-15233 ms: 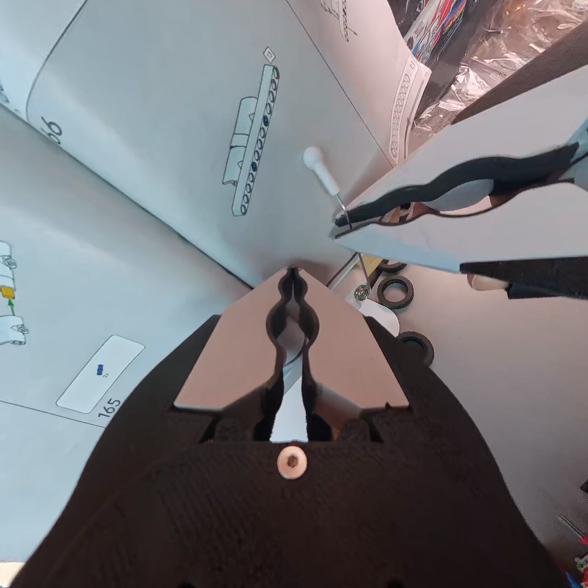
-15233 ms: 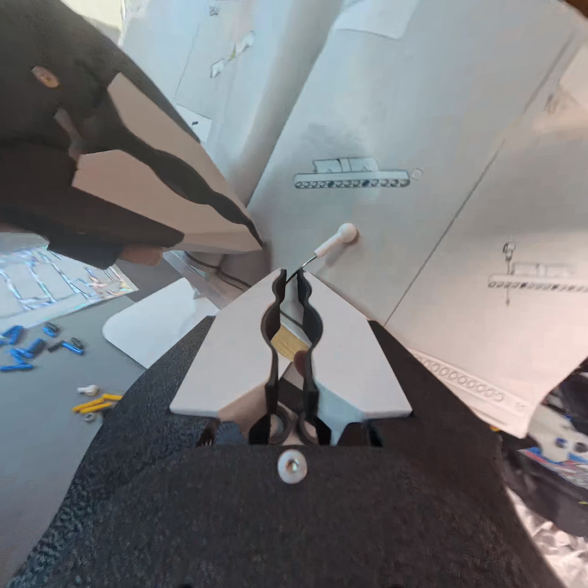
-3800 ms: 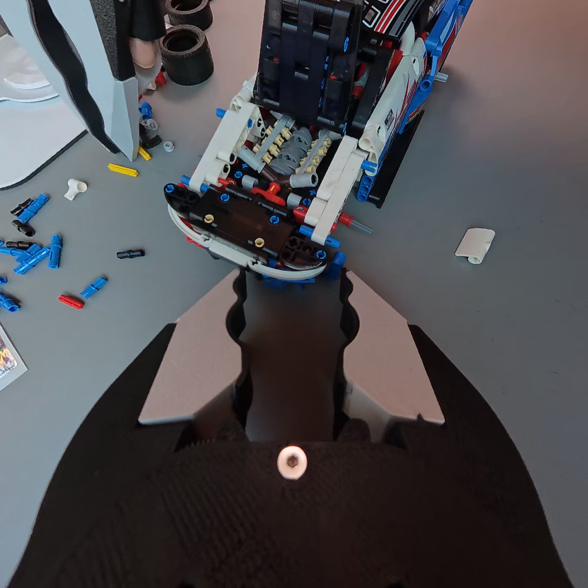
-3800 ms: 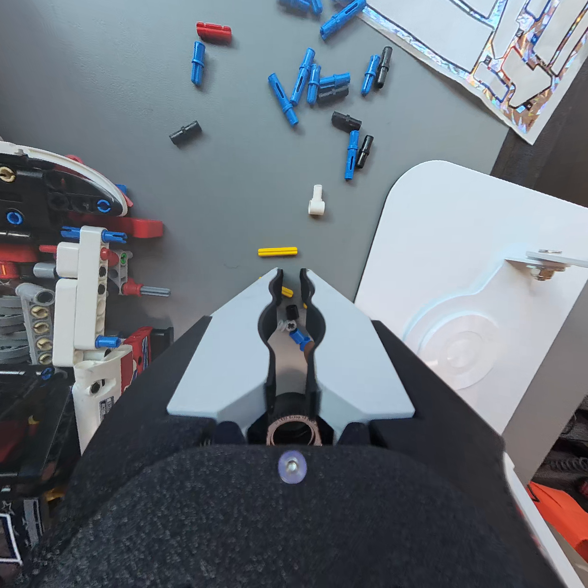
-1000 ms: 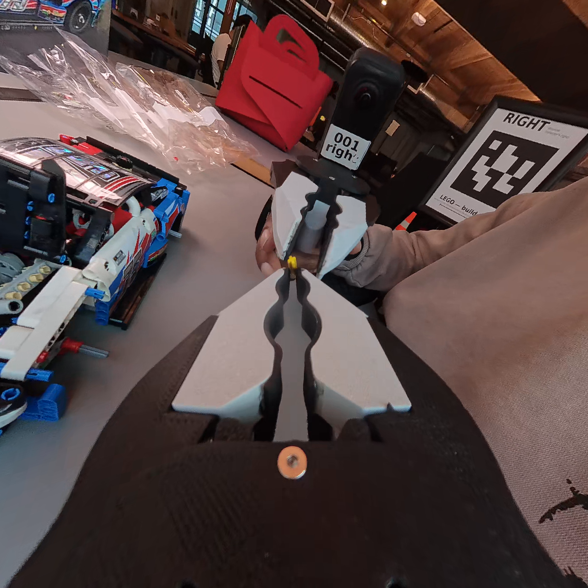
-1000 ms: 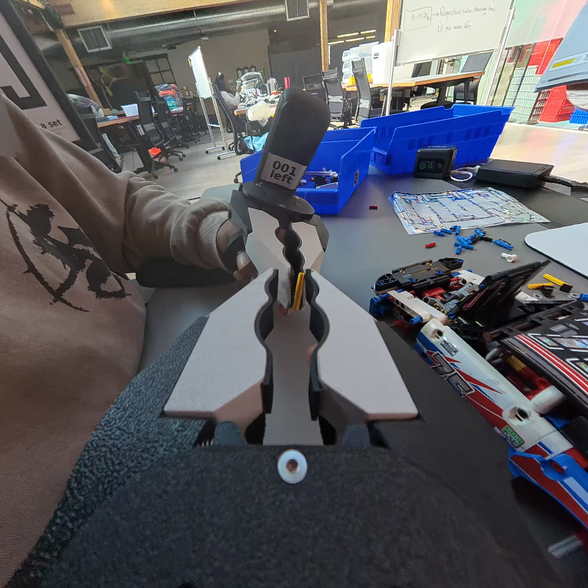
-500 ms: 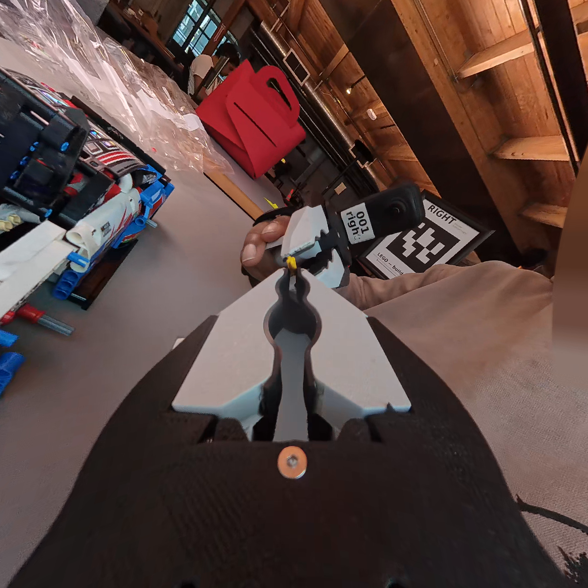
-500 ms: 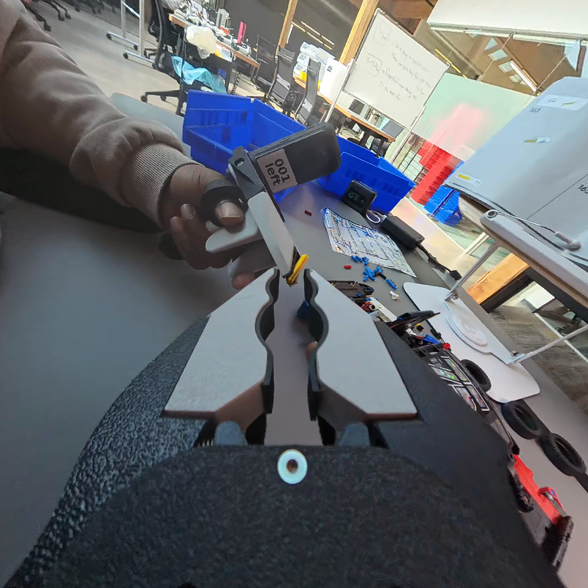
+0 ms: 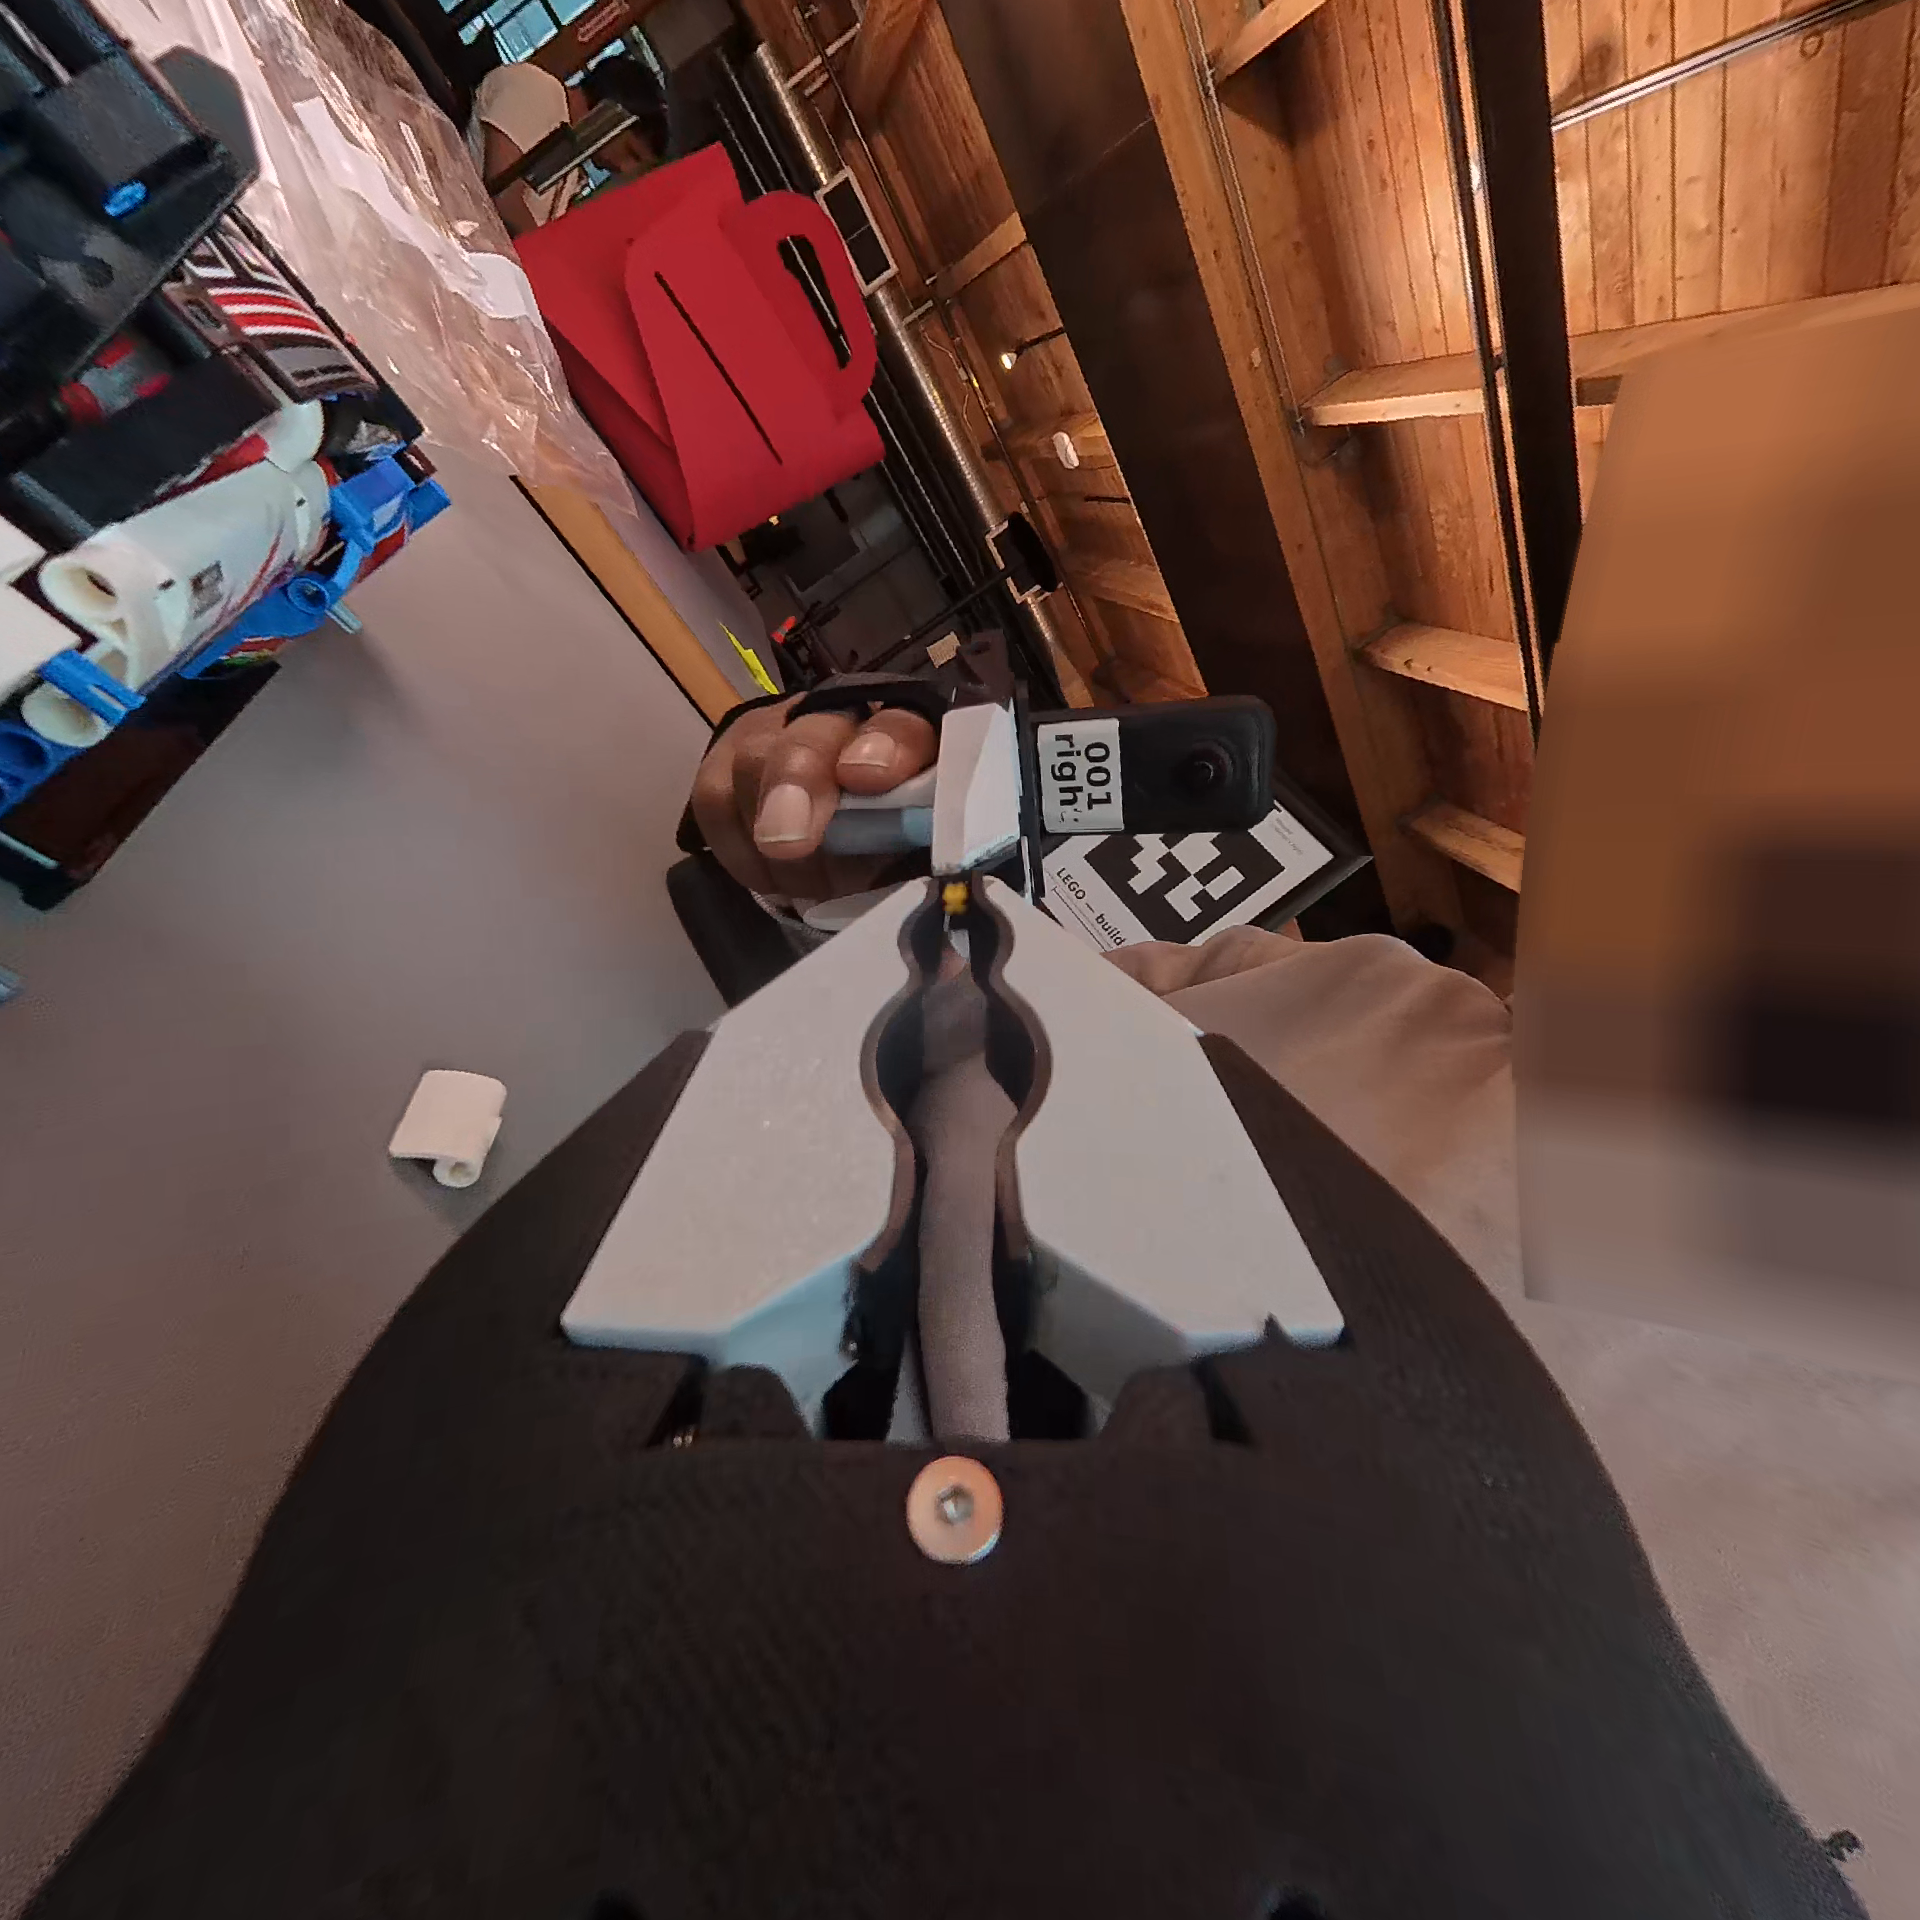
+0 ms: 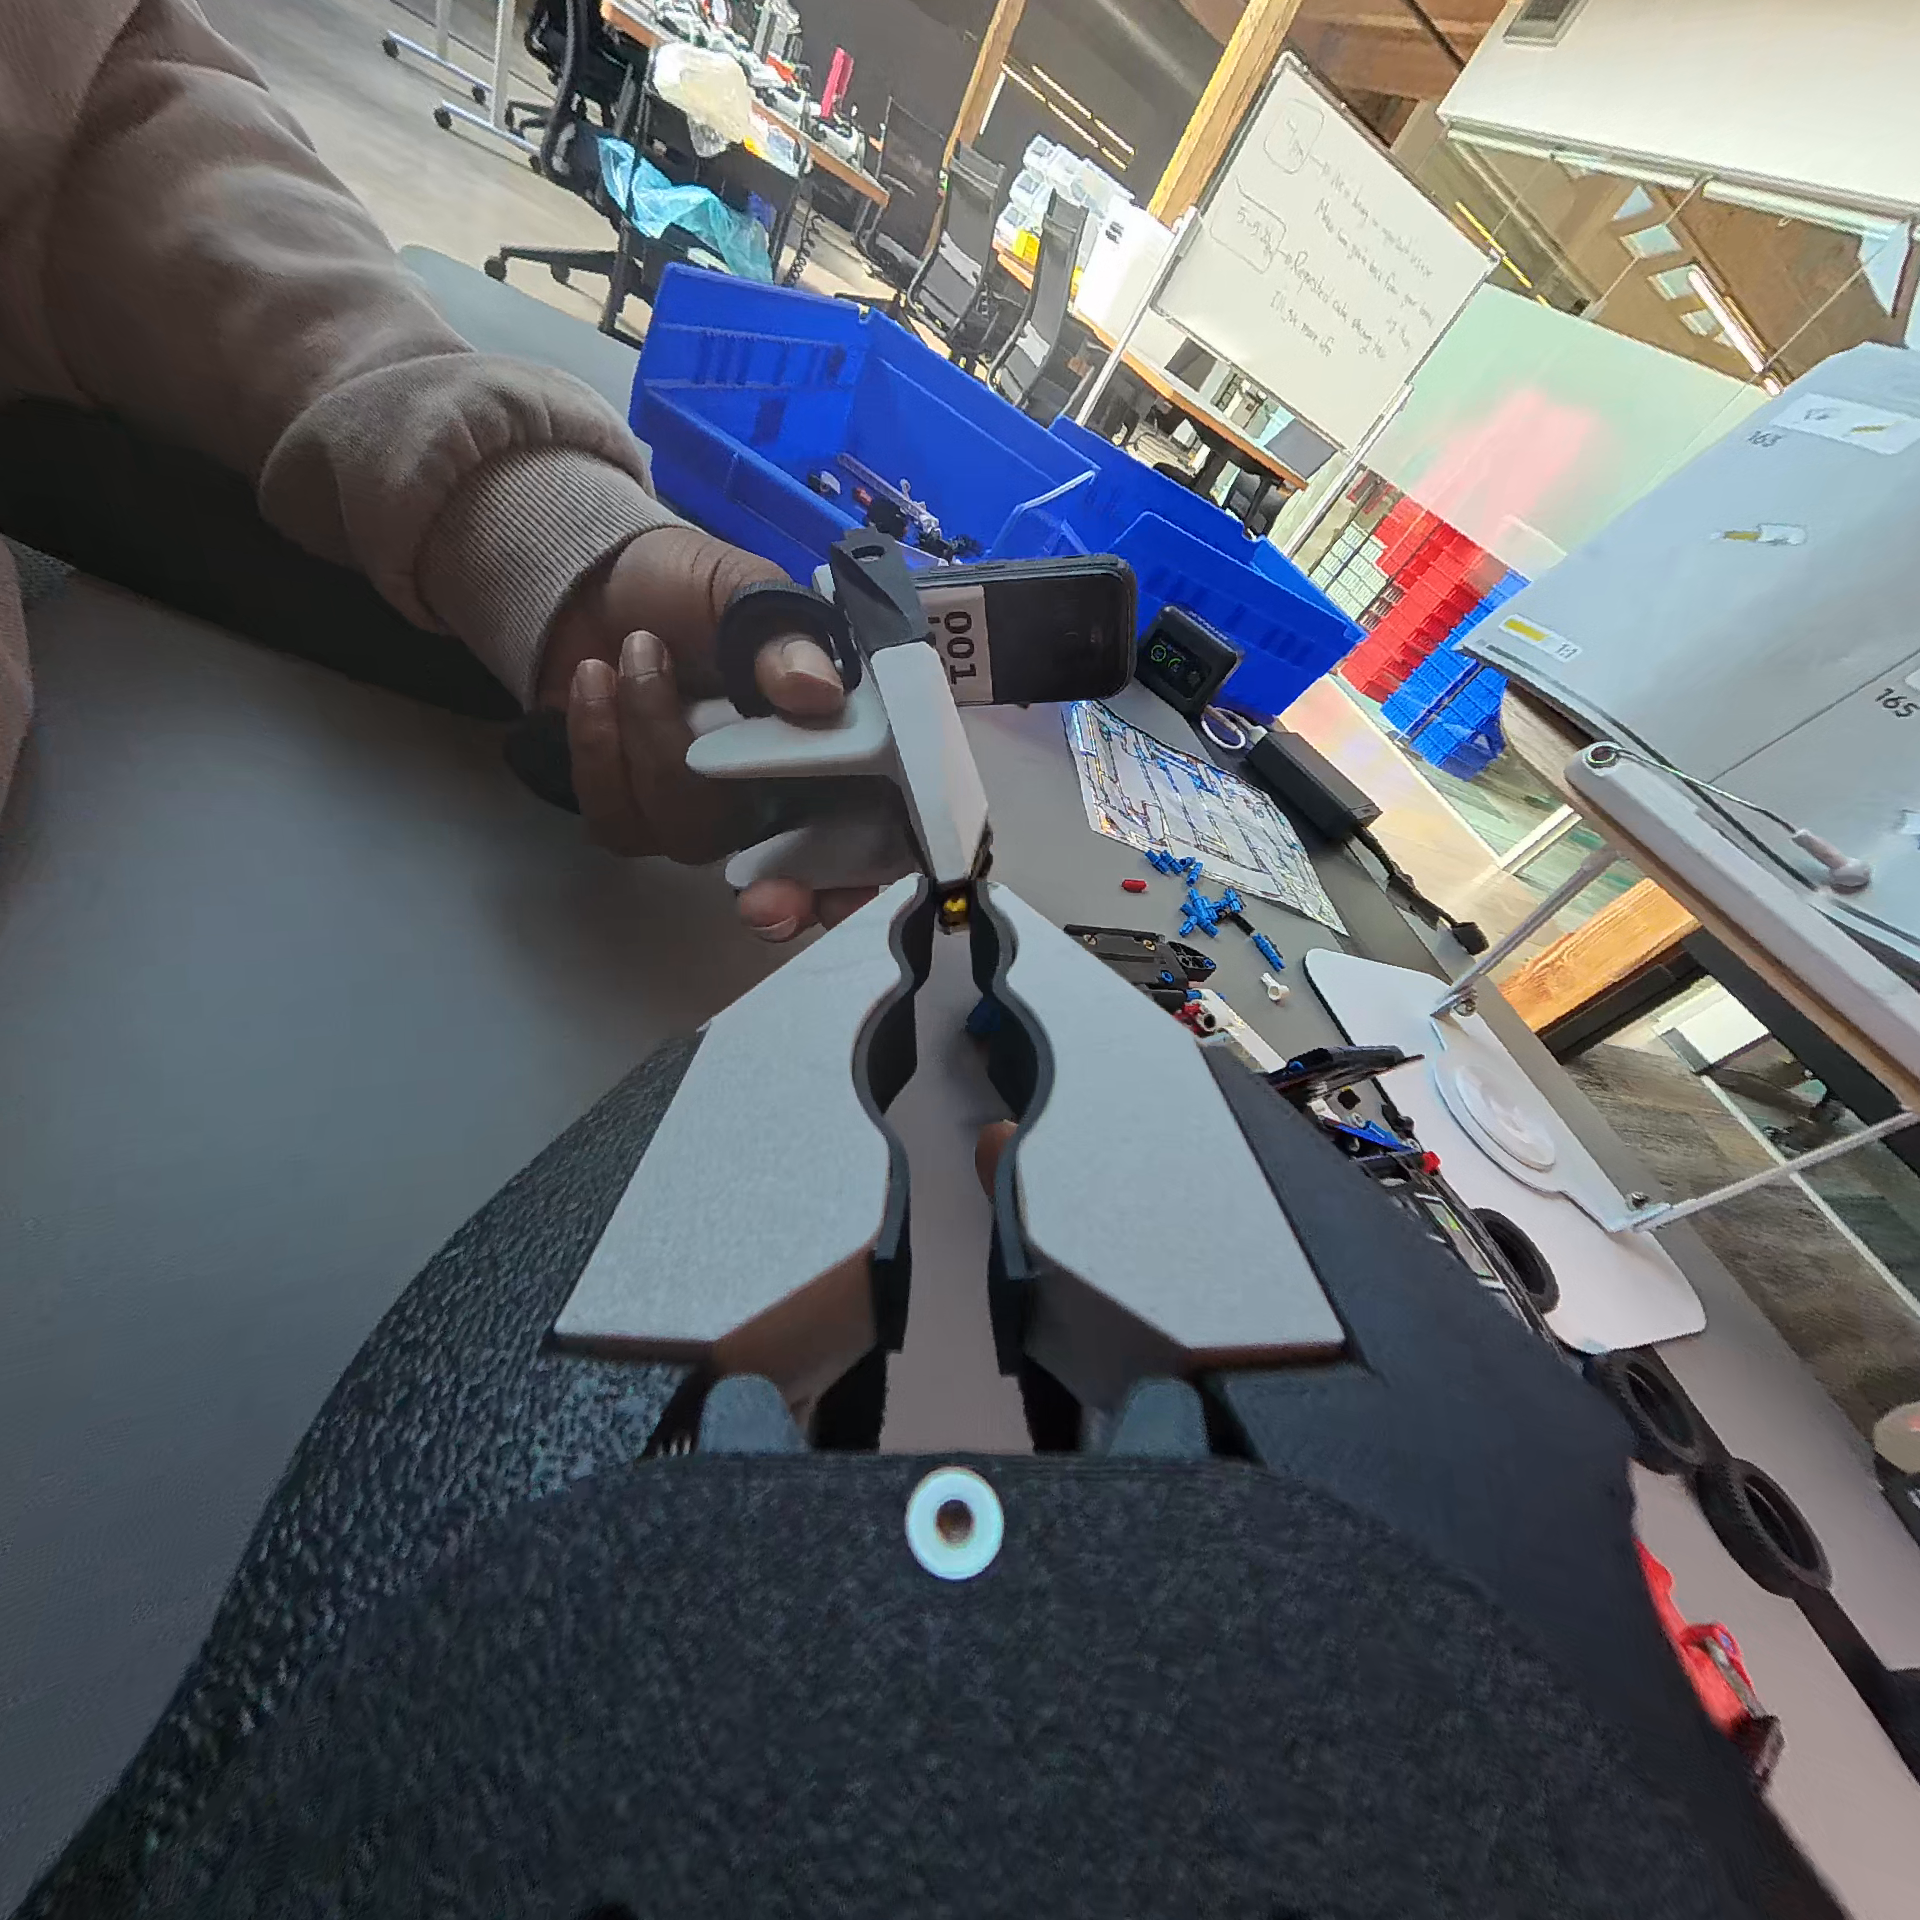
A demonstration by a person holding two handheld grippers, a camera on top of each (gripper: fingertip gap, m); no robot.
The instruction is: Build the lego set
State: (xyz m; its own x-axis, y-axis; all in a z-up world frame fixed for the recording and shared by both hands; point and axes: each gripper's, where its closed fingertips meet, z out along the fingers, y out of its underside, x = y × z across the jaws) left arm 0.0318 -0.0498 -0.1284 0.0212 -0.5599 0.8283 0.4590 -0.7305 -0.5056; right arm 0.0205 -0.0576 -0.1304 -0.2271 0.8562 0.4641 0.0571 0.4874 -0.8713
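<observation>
My two grippers meet tip to tip above the grey table, close to the person's body. A small yellow axle sits end-on between the tips of my left gripper, which is shut on it. In the right wrist view the same yellow axle lies between the tips of my right gripper, whose jaws stand narrowly closed around it. The right gripper shows beyond in the left wrist view, and the left gripper in the right wrist view. Each is held by a hand.
The part-built Lego car stands on the table, also in the right wrist view. A white curved panel piece lies loose. Loose blue pins, blue bins, the instruction stand's white base and black tyres lie beyond. Left and right tips are no more than a few centimetres apart.
Both grippers have rolled further onto their sides while staying tip to tip. My right jaws have narrowed onto the yellow axle that my left gripper holds.
</observation>
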